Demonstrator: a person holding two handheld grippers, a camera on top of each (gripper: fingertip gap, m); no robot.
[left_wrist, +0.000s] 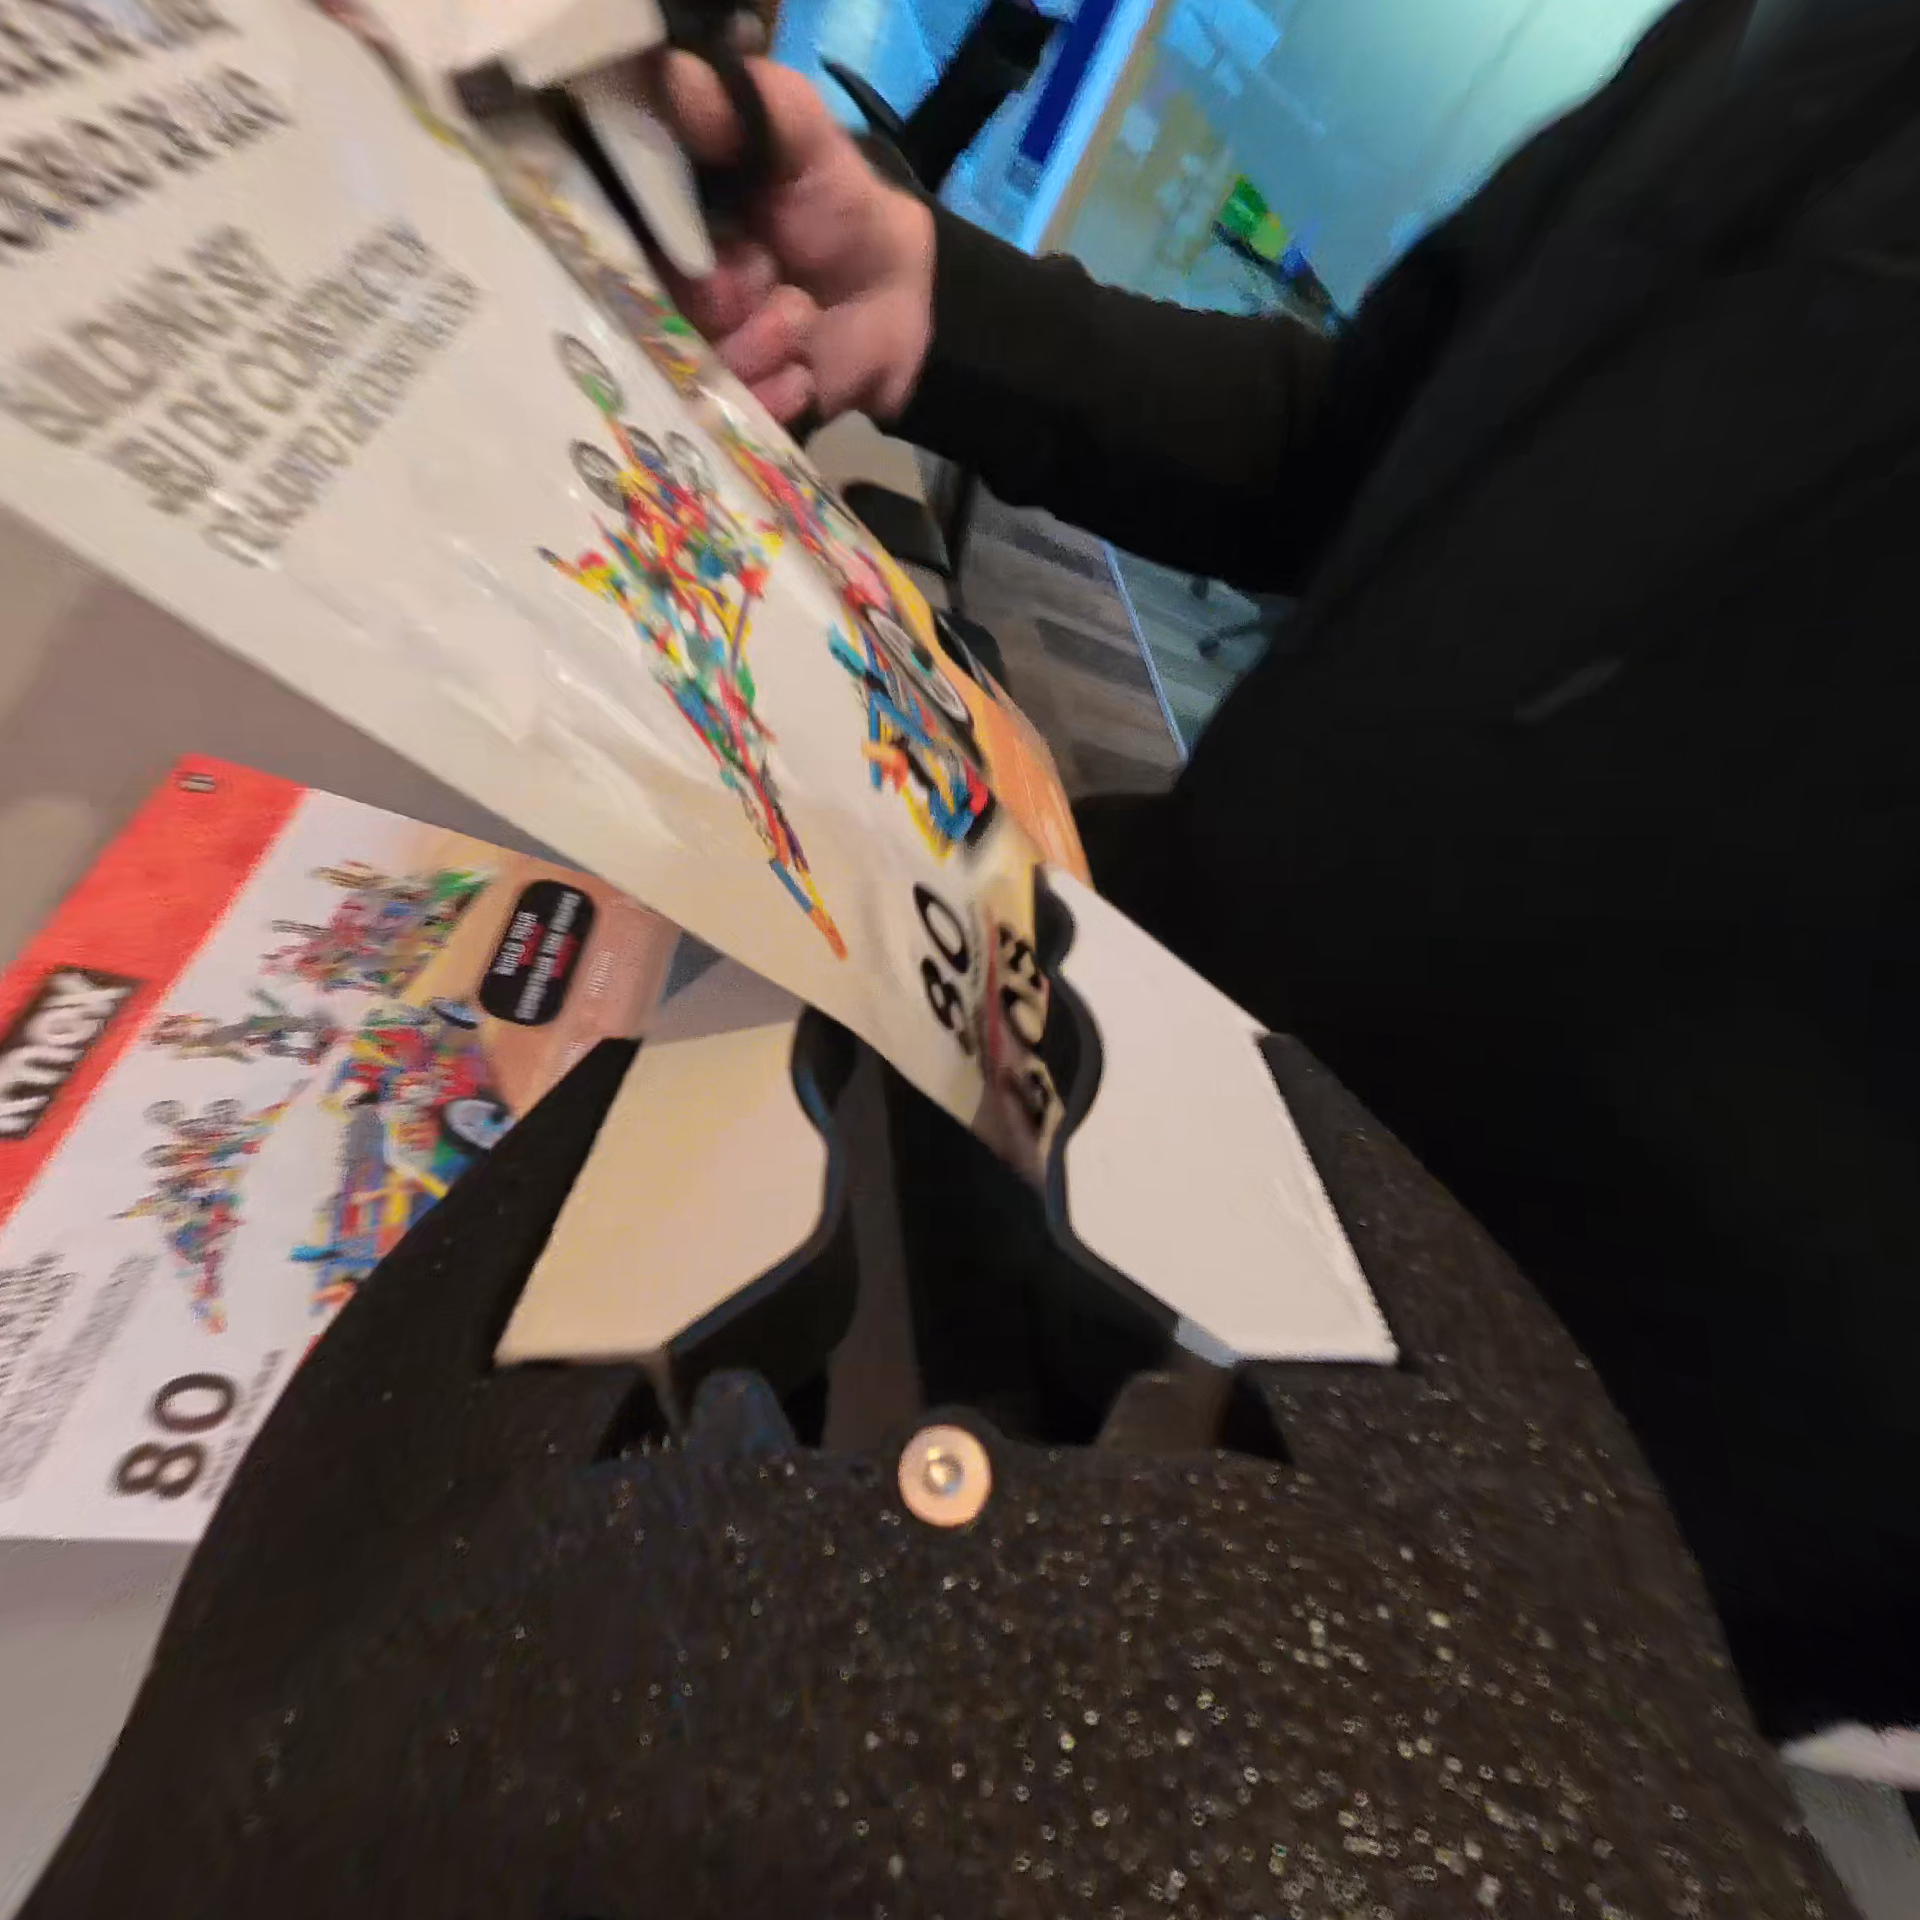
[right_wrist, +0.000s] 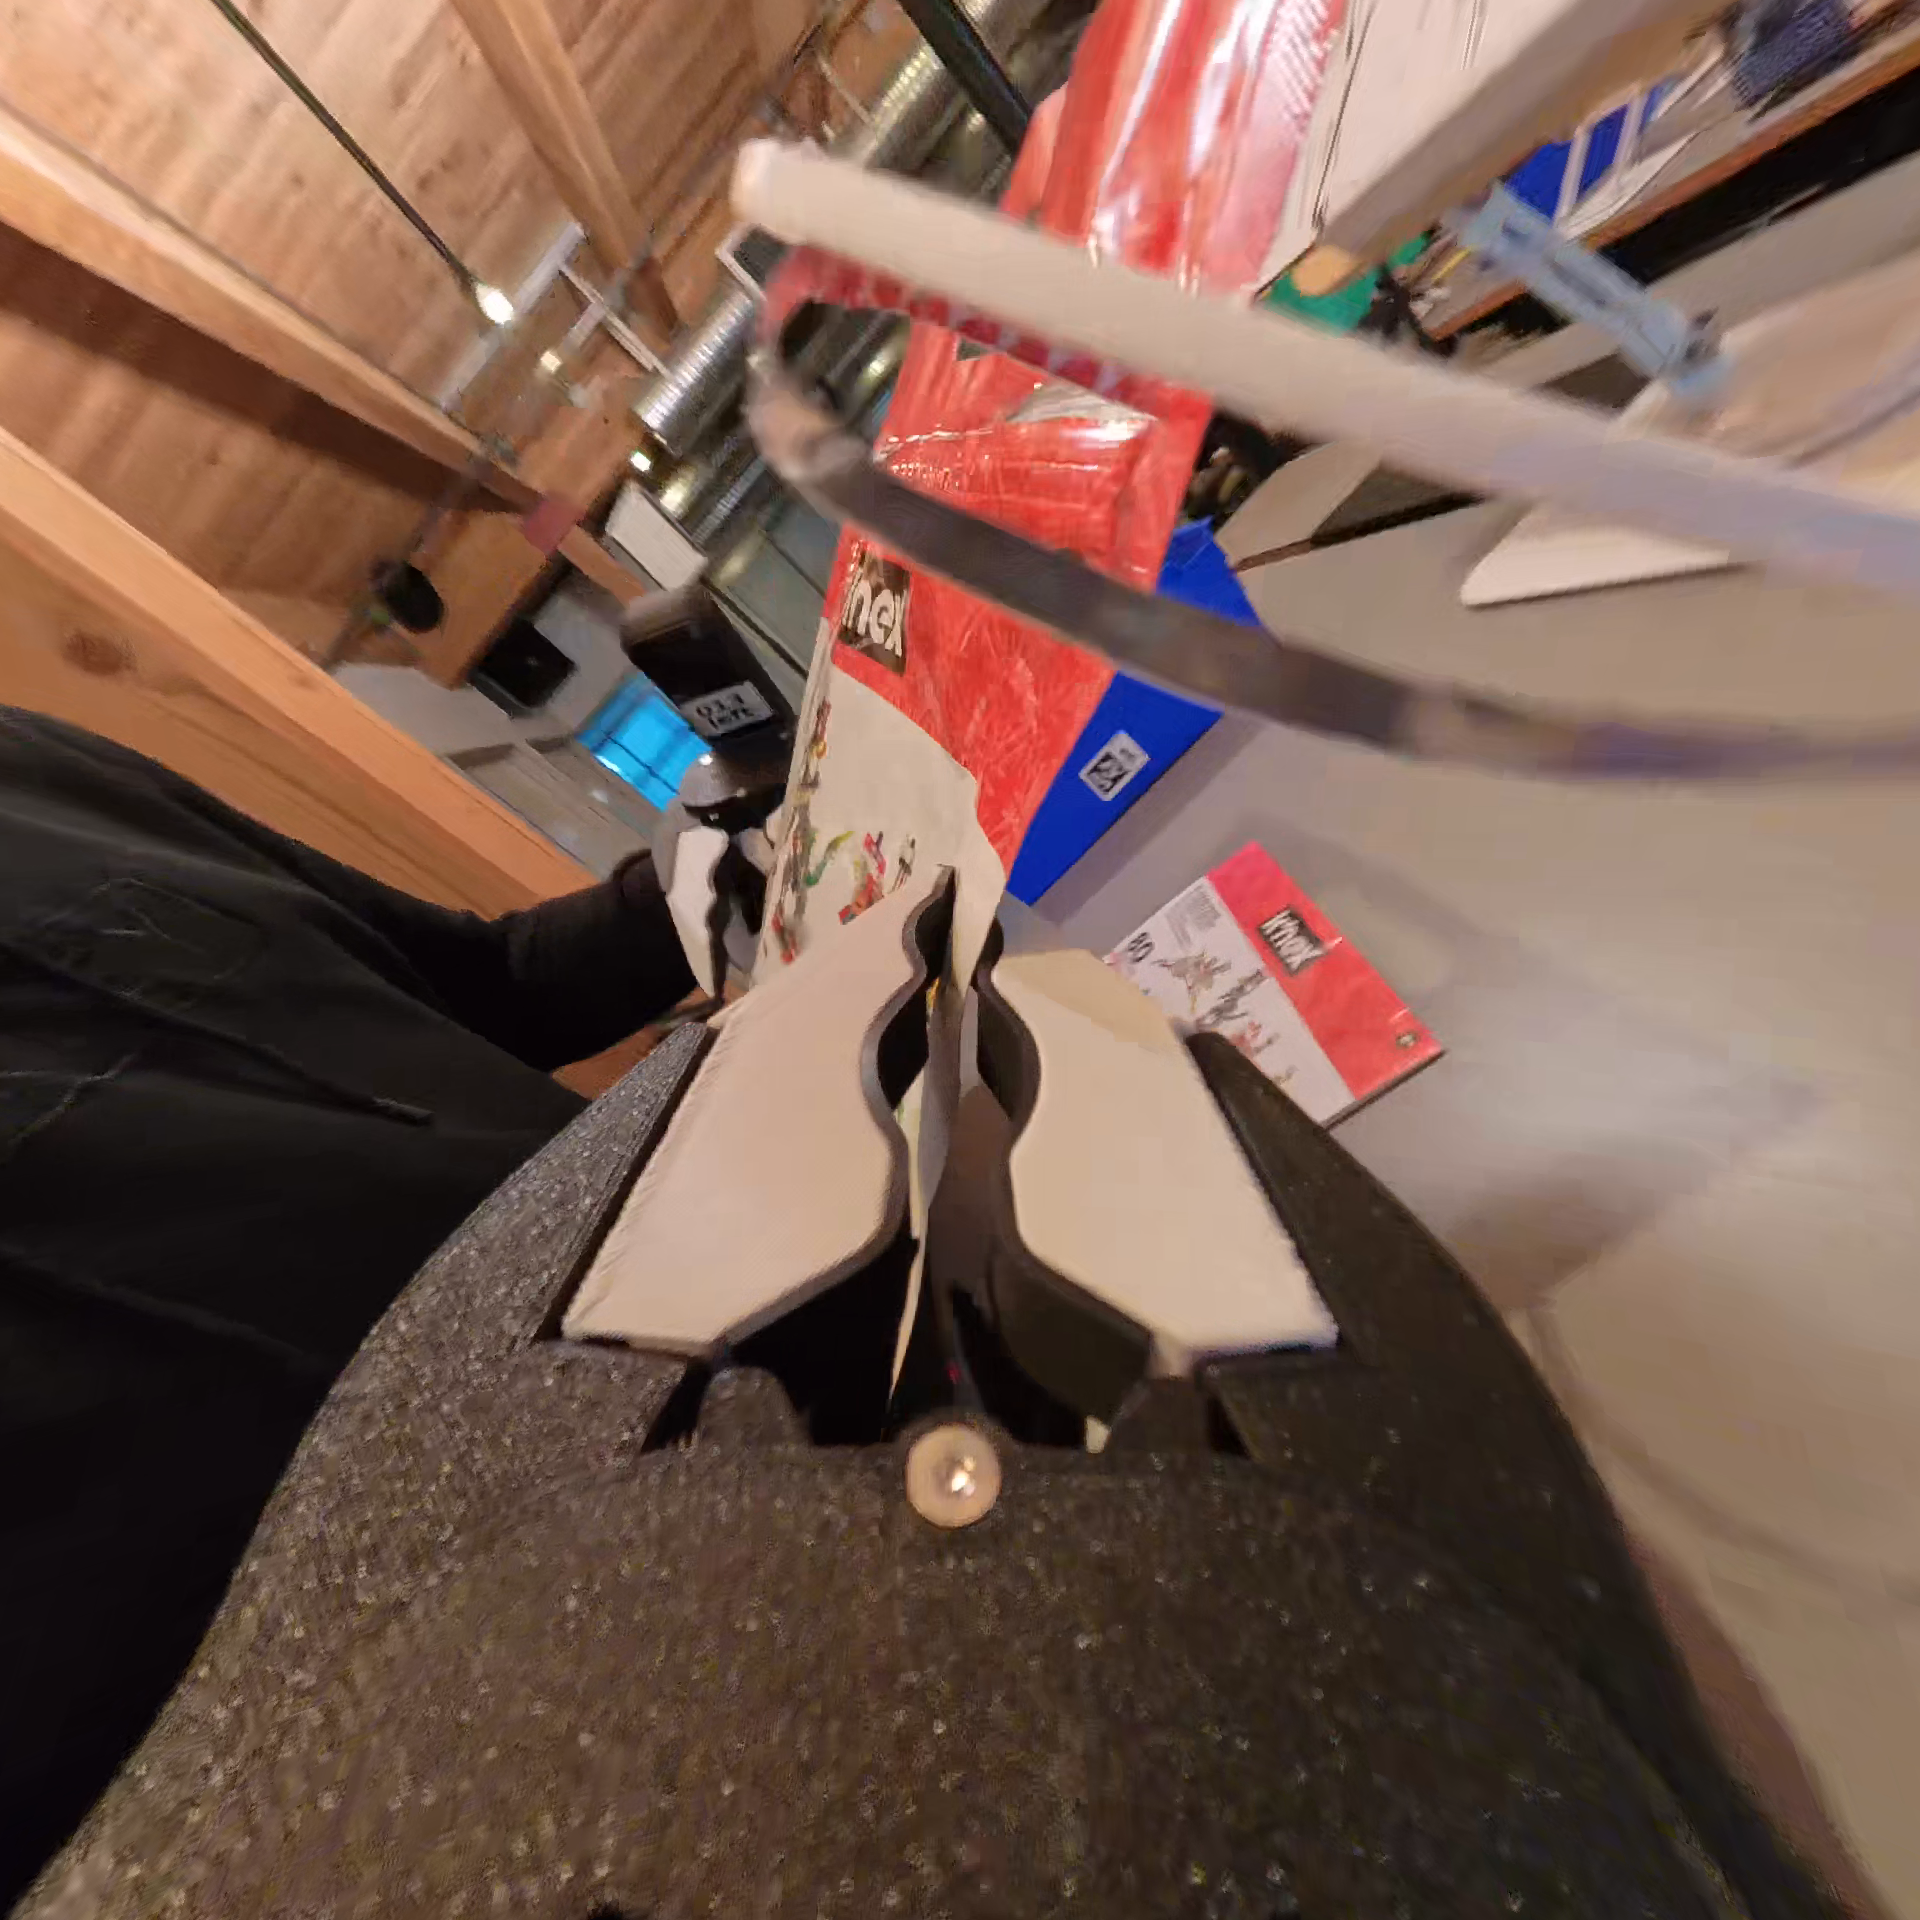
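Closest to the lens, the left gripper (left_wrist: 1039, 1029) has its white fingers (left_wrist: 1195, 1132) pinched onto the lower corner of a large printed sheet (left_wrist: 436, 488); the jaws stand nearly together with only the paper between them. That sheet — glossy, white, covered in colourful construction-toy pictures with a red band at one end — slopes up and away across the left wrist view, lifted clear of the table (left_wrist: 94, 665); at its far top edge a bare hand (left_wrist: 831, 260) in a black sleeve works the other tool. Over in the right wrist view, the right gripper (right_wrist: 951, 935) is clamped edge-on onto the same sheet, jaws all but closed on the thin paper; the left gripper shows small beyond it, gripping the opposite side. Below, a second booklet (left_wrist: 208, 1122) of the same kind lies flat on the pale table — well apart from the raised one; a blue bin (right_wrist: 1112, 769) stands behind.
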